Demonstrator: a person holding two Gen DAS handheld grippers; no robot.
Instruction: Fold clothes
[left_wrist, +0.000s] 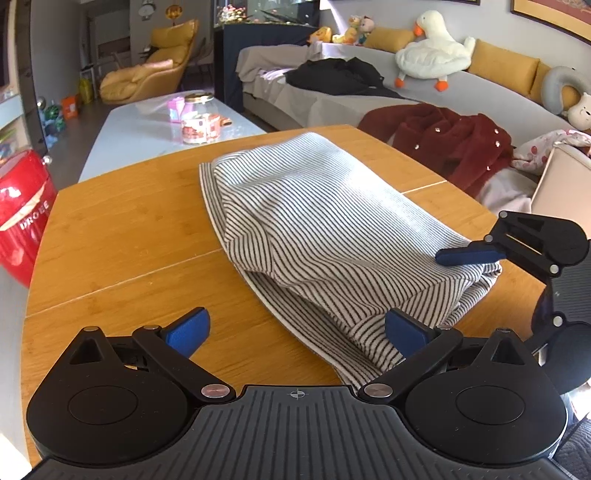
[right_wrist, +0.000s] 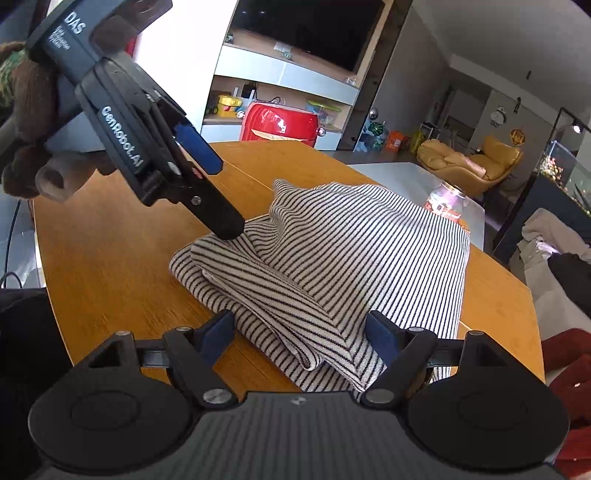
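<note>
Lying folded, striped garment (left_wrist: 317, 229) long axis diagonal across table (left_wrist: 122, 236).

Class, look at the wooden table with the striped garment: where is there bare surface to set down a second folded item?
The wooden table is bare left of the striped garment, out to its edge near the red appliance. A narrower bare strip lies beyond the garment. The near right corner is crowded by the left gripper and right gripper.

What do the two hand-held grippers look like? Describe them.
Both match: the left hand-held gripper and right hand-held gripper have black ribbed bodies, round black hubs, silver pivot screws and blue finger pads. White "GenRobot.AI" and "DAS" lettering marks the left one's side.
</note>
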